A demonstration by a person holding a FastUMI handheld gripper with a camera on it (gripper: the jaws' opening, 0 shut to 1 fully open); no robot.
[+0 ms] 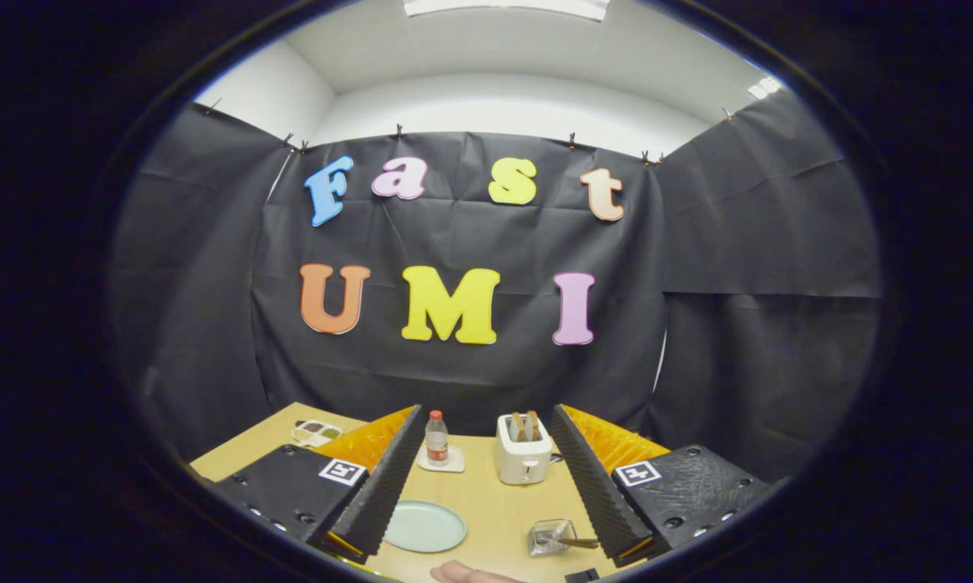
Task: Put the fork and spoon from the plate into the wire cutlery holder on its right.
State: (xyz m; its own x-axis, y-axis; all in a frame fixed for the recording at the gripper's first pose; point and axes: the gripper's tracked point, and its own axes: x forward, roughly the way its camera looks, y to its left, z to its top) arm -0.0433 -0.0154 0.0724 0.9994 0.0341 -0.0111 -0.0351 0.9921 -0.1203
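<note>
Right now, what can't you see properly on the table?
- Pale green round plate: one edge hidden behind a finger of the open gripper.
- Small wire cutlery holder: too small to tell what is inside; a brown handle sticks out.
- Divided tray: contents too small.
- Hand: cut off by the view's edge.

The room is evenly and brightly lit from ceiling panels (507, 6) overhead, which blow out to plain white, while the black cloth wall (462, 372) soaks up light and shows only soft creases. On the pale wooden table (494, 510) shadows are faint and short, with a little glint on the wire cutlery holder (551, 537). The fisheye lens bends straight lines hard toward the rim, where things darken and smear, and the open gripper (486, 486) fingers close to the lens look stretched yet fairly sharp.
</note>
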